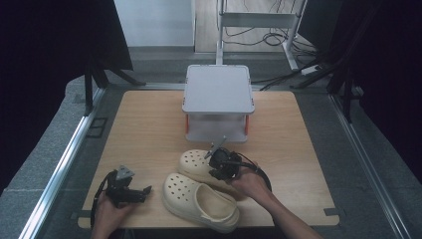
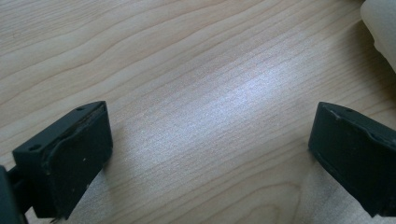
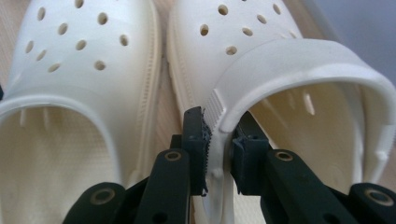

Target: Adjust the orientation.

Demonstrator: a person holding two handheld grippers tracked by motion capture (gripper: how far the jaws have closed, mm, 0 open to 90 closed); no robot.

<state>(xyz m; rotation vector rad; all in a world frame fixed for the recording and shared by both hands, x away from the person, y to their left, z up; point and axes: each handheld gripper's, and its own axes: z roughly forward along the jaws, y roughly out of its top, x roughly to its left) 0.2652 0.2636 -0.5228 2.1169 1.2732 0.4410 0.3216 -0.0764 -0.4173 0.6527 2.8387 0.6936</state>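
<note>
- The right hand-held gripper [image 3: 219, 154] was clamped on the side wall of the farther cream clog [image 1: 199, 164] — one pad inside the shoe, one outside, just by the strap hinge.
- That clog lay on the wooden surface [image 1: 144, 129] in front of the grey lidded box [image 1: 218, 89], side by side with the nearer cream clog [image 1: 199, 201], the two almost touching.
- The left hand-held gripper [image 2: 210, 154] rested low over bare wood left of the clogs — jaws wide apart, nothing between them.

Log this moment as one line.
right tongs: shut on far clog | left tongs: open over table | near clog: untouched
</note>
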